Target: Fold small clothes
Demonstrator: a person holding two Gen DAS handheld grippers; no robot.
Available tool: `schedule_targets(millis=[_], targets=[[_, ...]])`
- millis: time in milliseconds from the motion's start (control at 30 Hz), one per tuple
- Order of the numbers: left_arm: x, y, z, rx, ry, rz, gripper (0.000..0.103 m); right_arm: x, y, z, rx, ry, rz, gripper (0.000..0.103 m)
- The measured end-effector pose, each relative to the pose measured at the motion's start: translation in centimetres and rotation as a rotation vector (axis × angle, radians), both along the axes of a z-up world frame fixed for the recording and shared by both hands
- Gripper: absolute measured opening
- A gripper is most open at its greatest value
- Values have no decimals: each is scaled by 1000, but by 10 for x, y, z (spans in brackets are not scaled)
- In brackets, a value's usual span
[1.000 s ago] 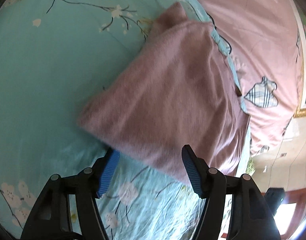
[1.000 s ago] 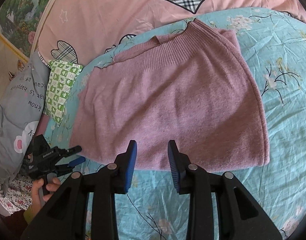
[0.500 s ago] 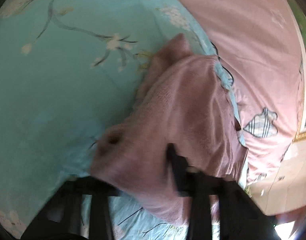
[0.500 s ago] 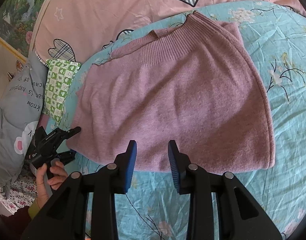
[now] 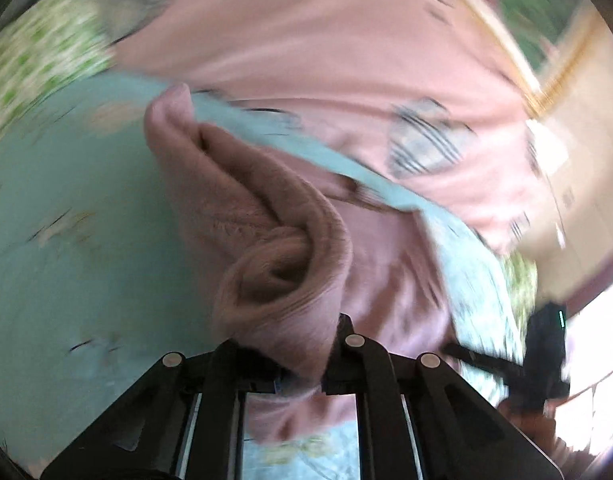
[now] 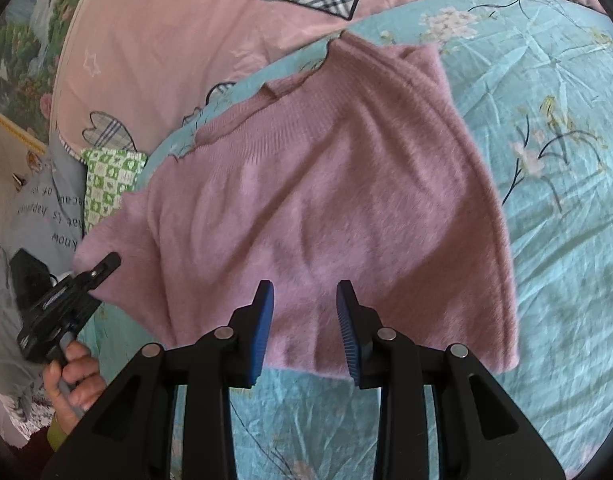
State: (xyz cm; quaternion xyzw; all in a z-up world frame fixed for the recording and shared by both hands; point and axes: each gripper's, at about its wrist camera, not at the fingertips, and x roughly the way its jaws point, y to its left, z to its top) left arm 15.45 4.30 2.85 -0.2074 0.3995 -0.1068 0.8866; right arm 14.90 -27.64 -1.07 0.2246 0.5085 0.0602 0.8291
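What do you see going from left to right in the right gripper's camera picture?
Left gripper pinching the sweater's corner → green checked cloth → pink sweater → flowery blue sheet.

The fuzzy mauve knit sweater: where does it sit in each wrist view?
Left wrist: fuzzy mauve knit sweater bunched at centre, pinched in the left gripper.
Right wrist: sweater spread across the centre, its left corner lifted.
Shared landmark: turquoise floral bedsheet.
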Motion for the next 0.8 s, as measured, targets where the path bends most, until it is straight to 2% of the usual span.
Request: schedule_targets(millis=[133,267,300,367,433,533,633,700,733,767,800], targets=[[7,-63,-2,79,-19,-186,10,16,-18,6,48,-20,-7,34],[16,-106,-36,146,54,-307,10,46,-28,-1,125,11,16,36],[16,-112,-41,160,62,-323,10,55,-27,-6,158,24,29,39],[16,-117,-45,172,69,-339,10,69,-23,-11,198,27,34,53],[16,-117,-43,173,66,-341,10,86,-14,-15,264,11,64,58],[8,-108,-39,154,64,-338,10,113,4,-27,341,24,111,64],[5,-103,-37,153,66,-336,10,140,27,-48,400,67,160,64],[5,-107,-38,162,70,-335,10,152,38,-57,418,90,180,60],[9,-111,-37,170,72,-334,10,159,46,-61,421,92,199,48],[8,-110,-36,175,72,-336,10,161,48,-61,416,90,207,28],[8,-111,-33,174,70,-339,10,163,50,-57,411,78,208,18]])
